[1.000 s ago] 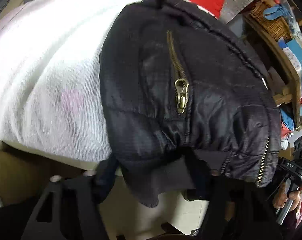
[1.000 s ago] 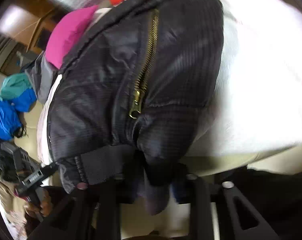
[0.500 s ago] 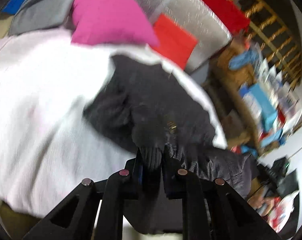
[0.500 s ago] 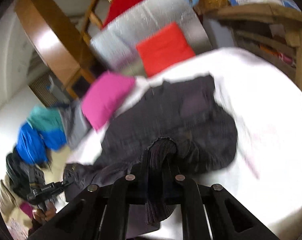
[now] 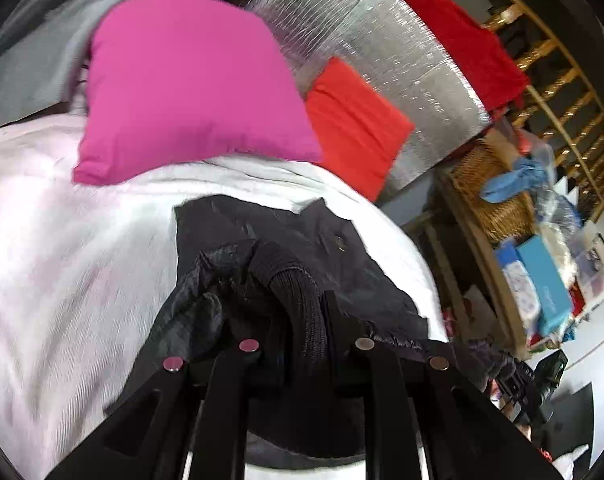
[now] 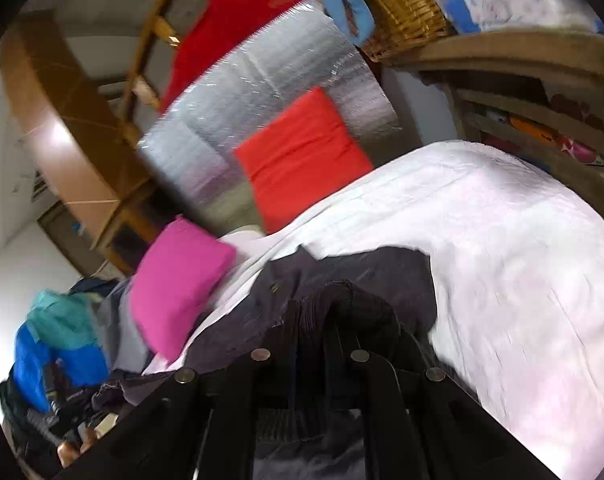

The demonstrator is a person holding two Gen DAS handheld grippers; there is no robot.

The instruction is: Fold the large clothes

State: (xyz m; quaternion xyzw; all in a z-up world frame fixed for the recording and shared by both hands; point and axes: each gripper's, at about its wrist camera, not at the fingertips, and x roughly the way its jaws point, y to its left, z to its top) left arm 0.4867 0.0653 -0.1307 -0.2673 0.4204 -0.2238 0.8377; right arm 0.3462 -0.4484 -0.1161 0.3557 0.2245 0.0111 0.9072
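Black jacket point(image 5: 302, 256) lies on the bed point(image 5: 62, 248), spread over the white bedcover near the bed's near edge; thin quilted shell fabric, slightly shiny, crinkled where bunched; a small brass-coloured snap or zip part shows on its flat far portion; ribbed knit hem, thick and dark, rolled up into a hump at the near side; far part of the jacket lies flat with a notch-like collar or corner pointing toward the head of the bed.

Left gripper point(image 5: 302, 320) pinches the ribbed hem, fingers pressed together on the knit roll with crumpled shell fabric bulging to its left; jacket fabric also drapes over the gripper frame and hangs off the near bed edge.

Right gripper point(image 6: 326, 328) likewise clamped on a fold of ribbed knit, the cloth standing up between the closed fingers; in the right wrist view the jacket point(image 6: 366, 276) runs from the gripper toward the middle of the bed point(image 6: 502, 240), looks dark grey-purple here from blur; part of it trails off the near edge to the left.

Pink cushion point(image 5: 190, 84) sits at the head of the bed, well apart from the jacket; red cushion point(image 5: 354, 124) beside it, leaning on a silver foil-like panel point(image 5: 382, 52); grey cloth point(image 5: 34, 60) at the far left corner; wicker basket point(image 6: 402, 4) on a wooden shelf beside the bed; blue-and-teal garment pile point(image 6: 58, 340) off the bed's left side.
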